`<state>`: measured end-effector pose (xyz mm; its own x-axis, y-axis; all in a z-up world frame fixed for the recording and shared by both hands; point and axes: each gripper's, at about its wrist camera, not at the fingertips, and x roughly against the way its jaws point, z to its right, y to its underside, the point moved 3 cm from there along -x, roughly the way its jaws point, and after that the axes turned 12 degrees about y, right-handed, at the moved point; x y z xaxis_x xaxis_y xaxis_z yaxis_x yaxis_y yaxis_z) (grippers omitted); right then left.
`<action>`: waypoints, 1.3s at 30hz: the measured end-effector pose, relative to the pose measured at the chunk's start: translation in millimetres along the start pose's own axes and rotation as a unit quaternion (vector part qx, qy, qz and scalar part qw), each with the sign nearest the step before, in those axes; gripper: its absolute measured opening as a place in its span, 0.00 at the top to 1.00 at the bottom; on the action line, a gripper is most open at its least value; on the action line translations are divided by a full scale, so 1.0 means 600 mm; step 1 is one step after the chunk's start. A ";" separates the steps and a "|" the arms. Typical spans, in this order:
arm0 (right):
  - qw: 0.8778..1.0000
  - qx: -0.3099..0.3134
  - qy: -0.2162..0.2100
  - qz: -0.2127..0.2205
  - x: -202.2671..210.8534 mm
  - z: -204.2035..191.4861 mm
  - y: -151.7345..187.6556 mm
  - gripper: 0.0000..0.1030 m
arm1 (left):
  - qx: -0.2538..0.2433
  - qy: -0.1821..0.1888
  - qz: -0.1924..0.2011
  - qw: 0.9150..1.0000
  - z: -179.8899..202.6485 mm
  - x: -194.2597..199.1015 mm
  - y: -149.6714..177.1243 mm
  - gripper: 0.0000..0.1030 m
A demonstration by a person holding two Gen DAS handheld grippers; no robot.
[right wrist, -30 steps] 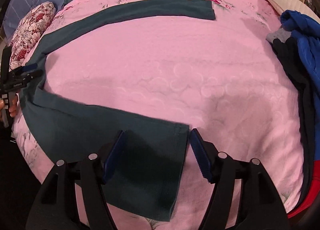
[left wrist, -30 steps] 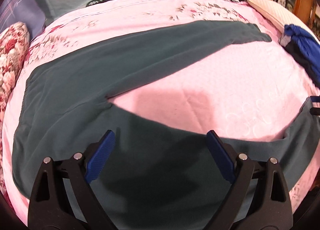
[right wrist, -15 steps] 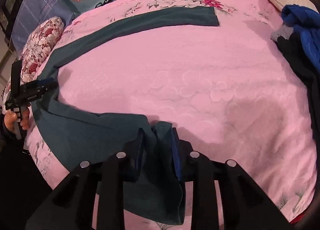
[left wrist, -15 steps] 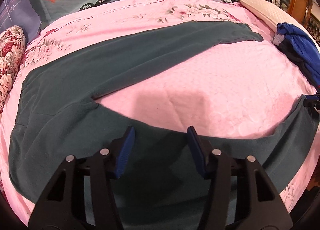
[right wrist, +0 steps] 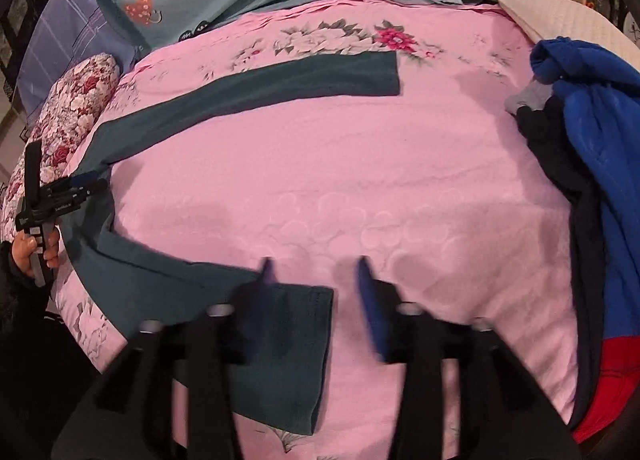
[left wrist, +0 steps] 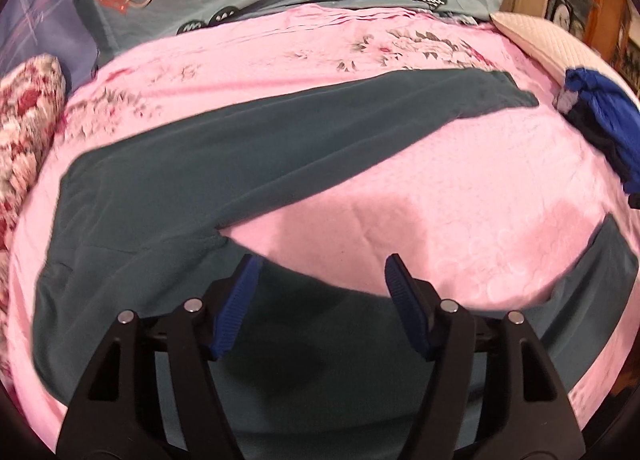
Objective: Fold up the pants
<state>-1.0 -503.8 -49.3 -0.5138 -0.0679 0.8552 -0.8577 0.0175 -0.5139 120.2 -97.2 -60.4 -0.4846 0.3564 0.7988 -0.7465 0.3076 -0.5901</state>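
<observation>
Dark teal pants [left wrist: 168, 188] lie spread flat on the pink bedspread [left wrist: 460, 196], legs splayed in a V. In the left wrist view one leg runs to the upper right of the frame, the other along the bottom edge to the right. Left gripper [left wrist: 320, 300]: jaws apart, have just been opening, hovering over the near leg just right of the crotch, nothing pinched between the pads. Right gripper [right wrist: 314, 300]: jaws apart, have just been opening, blurred. The near leg's cuff lies flat under its left finger, not clamped. In the right wrist view the left gripper and a hand [right wrist: 34, 250] holding it sit at the far left edge. Blue clothes [right wrist: 592, 140] are piled at right; a floral pillow [right wrist: 76, 100] at upper left.
</observation>
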 end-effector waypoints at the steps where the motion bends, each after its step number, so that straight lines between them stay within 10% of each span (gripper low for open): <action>1: 1.000 0.001 -0.004 -0.009 -0.011 -0.004 0.005 0.31 | -0.010 0.002 -0.008 1.000 0.001 0.001 0.004 0.35; 4: 0.999 0.000 0.004 -0.038 -0.044 -0.015 0.022 0.34 | -0.039 -0.006 -0.037 0.999 0.005 -0.006 0.025 0.51; 5: 0.999 0.016 0.011 -0.031 -0.042 -0.024 0.025 0.45 | -0.044 -0.006 -0.046 0.998 0.005 -0.009 0.031 0.61; 6: 0.999 0.027 0.001 -0.035 -0.041 -0.036 0.026 0.82 | -0.045 0.000 -0.051 0.998 0.003 -0.010 0.037 0.67; 7: 0.999 0.041 0.006 -0.033 -0.037 -0.050 0.027 0.88 | -0.045 -0.002 -0.048 0.998 0.002 -0.007 0.038 0.68; 14: 0.974 0.138 0.168 0.059 0.032 -0.087 -0.001 0.89 | -0.016 -0.020 -0.023 0.999 -0.012 0.002 0.036 0.73; 18: 0.957 0.168 0.217 0.094 0.076 -0.087 -0.050 0.89 | 0.005 -0.020 0.002 1.000 -0.018 0.012 0.014 0.59; 23: 0.957 0.157 0.241 0.049 0.064 -0.034 -0.085 0.89 | -0.002 -0.031 0.027 0.999 -0.004 0.024 -0.003 0.42; 26: 0.971 0.113 0.209 0.017 0.021 0.004 -0.079 0.86 | -0.022 -0.053 0.012 0.998 -0.003 0.004 0.006 0.31; 30: 0.964 0.081 0.253 0.019 -0.028 0.045 -0.066 0.49 | 0.009 -0.073 0.033 0.997 -0.042 0.021 0.017 0.31; 39: 0.996 -0.038 0.084 -0.005 0.011 0.082 0.029 0.29 | 0.134 -0.170 0.052 0.975 -0.246 0.198 0.149 0.32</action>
<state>-18.3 -553.2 -56.2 -0.4954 0.0992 0.8630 -0.8587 0.0939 -0.5038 63.3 103.1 -35.8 -0.6530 0.0466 0.7559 -0.7556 0.0285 -0.6544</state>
